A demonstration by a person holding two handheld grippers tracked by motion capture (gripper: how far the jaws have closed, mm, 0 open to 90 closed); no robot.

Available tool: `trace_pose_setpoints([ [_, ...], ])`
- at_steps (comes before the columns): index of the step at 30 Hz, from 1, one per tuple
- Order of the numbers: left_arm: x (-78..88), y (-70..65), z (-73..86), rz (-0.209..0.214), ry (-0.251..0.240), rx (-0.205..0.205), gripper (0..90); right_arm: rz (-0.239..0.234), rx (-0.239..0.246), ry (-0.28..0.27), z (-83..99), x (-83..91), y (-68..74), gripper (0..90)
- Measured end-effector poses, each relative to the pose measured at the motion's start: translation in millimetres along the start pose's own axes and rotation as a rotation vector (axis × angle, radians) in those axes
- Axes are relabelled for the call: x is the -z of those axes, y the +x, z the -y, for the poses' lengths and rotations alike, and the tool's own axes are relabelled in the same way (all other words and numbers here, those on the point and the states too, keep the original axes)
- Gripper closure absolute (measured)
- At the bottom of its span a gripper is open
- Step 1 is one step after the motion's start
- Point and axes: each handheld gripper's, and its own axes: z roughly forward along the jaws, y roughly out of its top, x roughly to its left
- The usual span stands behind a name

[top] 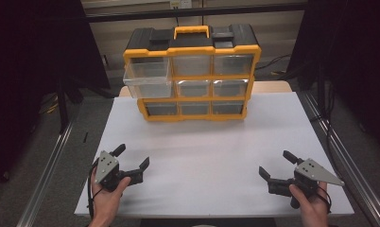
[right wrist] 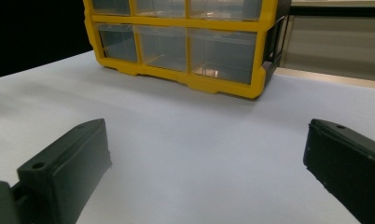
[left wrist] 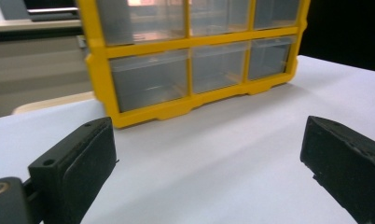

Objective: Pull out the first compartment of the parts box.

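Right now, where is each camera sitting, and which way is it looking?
High view: above the person's side, facing forward and down at the white table; both hands, left gripper and right gripper show.
Left gripper view: on the left gripper, facing the yellow drawer box; its black jaws show, wide apart.
Right gripper view: on the right gripper, likewise.
All share the box's bottom drawer row.

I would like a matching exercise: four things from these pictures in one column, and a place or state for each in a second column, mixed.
Things:
1. top-left drawer
2. carry handle
3. left hand-held gripper
4. right hand-held gripper

Places or states:
a. open, near the table's right front corner
b. pulled out of the organizer
c. open, near the table's left front corner
d. on top of the organizer, yellow

Pairs: 1-b, 2-d, 3-c, 4-a
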Motion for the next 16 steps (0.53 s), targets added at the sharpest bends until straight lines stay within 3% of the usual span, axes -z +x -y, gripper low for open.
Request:
trace_pose_setpoints([
  [4, 7.2, -1.4, -0.4, -0.013, -0.014, -0.009, 3.4, 0.003, -0.006, -0.001, 0.0, -0.6, -0.5, 0.1],
  [7, 13.7, -8.5, 5.3, -0.037, 0.02, -0.034, 3.8, 0.008, -0.009, -0.001, 0.2, -0.8, -1.1, 0.1],
  [8, 14.2, -8.4, 6.7, -0.026, 0.033, -0.045, 3.8, 0.006, -0.011, 0.0, 0.3, -0.5, -1.0, 0.1],
  [9, 14.2, -8.1, 7.3, -0.026, 0.039, -0.021, 3.8, 0.004, -0.009, -0.001, 0.3, -0.3, -1.1, 0.1],
  [11, 13.4, -4.7, 5.2, -0.037, 0.001, 0.017, 4.1, 0.002, -0.012, 0.003, 0.2, -1.0, -1.5, 0.1],
  [13, 11.1, -0.8, 4.6, -0.048, -0.002, 0.016, 3.9, 0.001, -0.01, 0.005, 0.1, -1.9, -1.5, 0.1],
  [15, 8.3, 0.9, 5.8, -0.041, 0.006, 0.056, 3.9, -0.003, -0.001, 0.005, -0.1, -2.5, -1.0, 0.1],
  [16, 7.0, 1.8, 6.2, -0.046, 0.01, 0.055, 3.6, 0.0, -0.005, 0.004, -0.1, -3.1, -0.5, 0.1],
])
